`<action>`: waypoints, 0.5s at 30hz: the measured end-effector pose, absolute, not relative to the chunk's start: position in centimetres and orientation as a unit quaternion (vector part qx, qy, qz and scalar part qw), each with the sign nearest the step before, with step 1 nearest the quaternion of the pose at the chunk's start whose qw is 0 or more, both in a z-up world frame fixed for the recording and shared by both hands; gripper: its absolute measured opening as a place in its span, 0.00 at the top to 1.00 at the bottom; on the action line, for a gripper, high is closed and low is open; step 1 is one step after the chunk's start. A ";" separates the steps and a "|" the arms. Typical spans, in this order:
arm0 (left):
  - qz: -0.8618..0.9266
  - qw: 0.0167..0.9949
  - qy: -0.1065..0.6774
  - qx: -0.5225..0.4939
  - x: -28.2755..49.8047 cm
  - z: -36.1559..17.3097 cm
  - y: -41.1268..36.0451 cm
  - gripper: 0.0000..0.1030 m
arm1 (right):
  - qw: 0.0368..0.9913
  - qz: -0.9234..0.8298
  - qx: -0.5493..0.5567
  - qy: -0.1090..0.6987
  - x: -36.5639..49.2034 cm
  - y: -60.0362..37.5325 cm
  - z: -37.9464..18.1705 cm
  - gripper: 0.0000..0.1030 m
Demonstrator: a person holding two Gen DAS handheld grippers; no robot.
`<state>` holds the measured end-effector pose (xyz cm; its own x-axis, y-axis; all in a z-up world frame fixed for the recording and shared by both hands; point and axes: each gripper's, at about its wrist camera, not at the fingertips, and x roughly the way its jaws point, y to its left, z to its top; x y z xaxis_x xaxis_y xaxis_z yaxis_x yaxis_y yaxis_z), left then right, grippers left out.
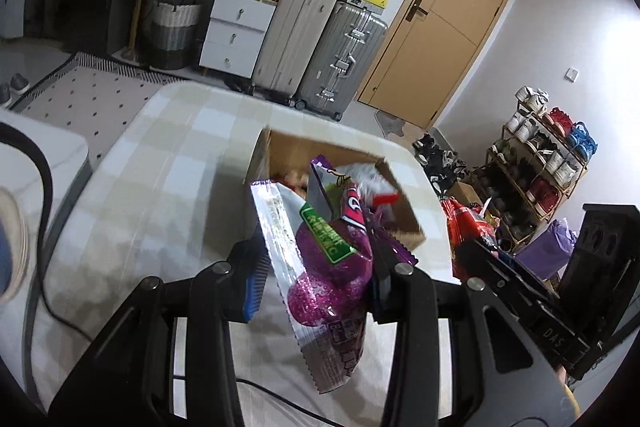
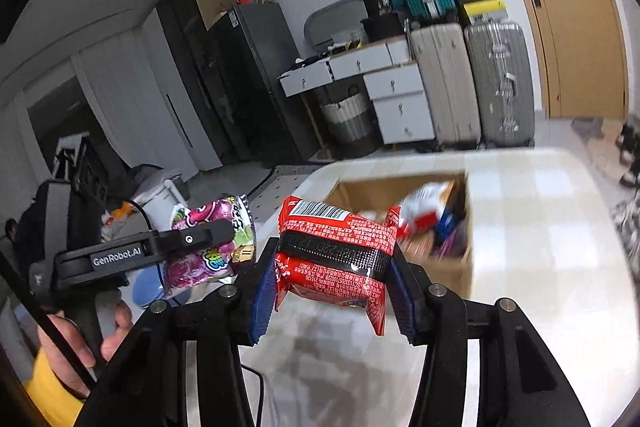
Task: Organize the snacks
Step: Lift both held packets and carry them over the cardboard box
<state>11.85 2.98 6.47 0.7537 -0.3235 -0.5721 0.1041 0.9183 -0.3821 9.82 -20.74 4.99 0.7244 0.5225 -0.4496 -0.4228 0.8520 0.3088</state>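
My left gripper (image 1: 316, 279) is shut on a purple and silver snack bag (image 1: 324, 267) and holds it above the table, just short of an open cardboard box (image 1: 280, 155) with several snack packets inside. My right gripper (image 2: 332, 291) is shut on a red snack packet (image 2: 336, 247) and holds it above the table before the same box (image 2: 380, 191). The left gripper (image 2: 192, 239) with its purple bag (image 2: 208, 259) shows at the left of the right wrist view. The right gripper's body (image 1: 520, 287) and red packet (image 1: 464, 227) show at the right of the left wrist view.
The table has a checked cloth (image 1: 160, 163). A black cable (image 1: 40, 187) runs along its left side. Beyond stand suitcases (image 1: 320, 47), a white drawer unit (image 1: 236, 31), a wooden door (image 1: 444, 19) and a shoe rack (image 1: 540, 163).
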 end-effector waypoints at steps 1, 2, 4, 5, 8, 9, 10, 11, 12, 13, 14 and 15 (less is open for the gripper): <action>-0.117 0.922 0.332 -0.161 12.6 6.9 2.7 0.65 | 0.926 0.254 0.085 0.266 10.5 -20.7 5.5 0.52; -0.116 0.923 0.331 -0.157 13.4 7.3 2.5 0.65 | 0.928 0.251 0.080 0.264 11.2 -20.7 5.8 0.52; -0.113 0.923 0.336 -0.150 15.4 8.0 2.1 0.65 | 0.929 0.247 0.077 0.264 12.4 -20.7 6.3 0.52; -0.113 0.921 0.341 -0.151 16.4 8.2 1.9 0.65 | 0.929 0.246 0.077 0.265 13.1 -20.8 6.4 0.52; -0.110 0.914 0.360 -0.152 19.5 8.2 1.5 0.65 | 0.930 0.237 0.071 0.270 15.5 -20.8 6.3 0.52; -0.109 0.912 0.365 -0.151 20.6 8.1 1.3 0.65 | 0.931 0.234 0.067 0.273 16.3 -20.8 6.1 0.52; -0.105 0.910 0.372 -0.149 21.6 7.9 1.1 0.65 | 0.930 0.232 0.064 0.277 17.1 -20.7 5.9 0.52; -0.100 0.906 0.382 -0.149 22.8 7.6 0.9 0.65 | 0.929 0.232 0.060 0.283 17.9 -20.7 5.5 0.52; -0.098 0.904 0.389 -0.149 23.7 7.4 0.7 0.65 | 0.928 0.231 0.057 0.287 18.6 -20.6 5.2 0.52; -0.097 0.901 0.395 -0.148 24.6 7.1 0.5 0.65 | 0.926 0.231 0.054 0.294 19.3 -20.6 4.8 0.52; -0.095 0.900 0.400 -0.146 25.5 6.9 0.3 0.65 | 0.923 0.234 0.054 0.301 20.1 -20.5 4.3 0.52; -0.093 0.899 0.405 -0.140 26.5 6.5 0.1 0.65 | 0.919 0.238 0.054 0.309 20.9 -20.4 3.8 0.52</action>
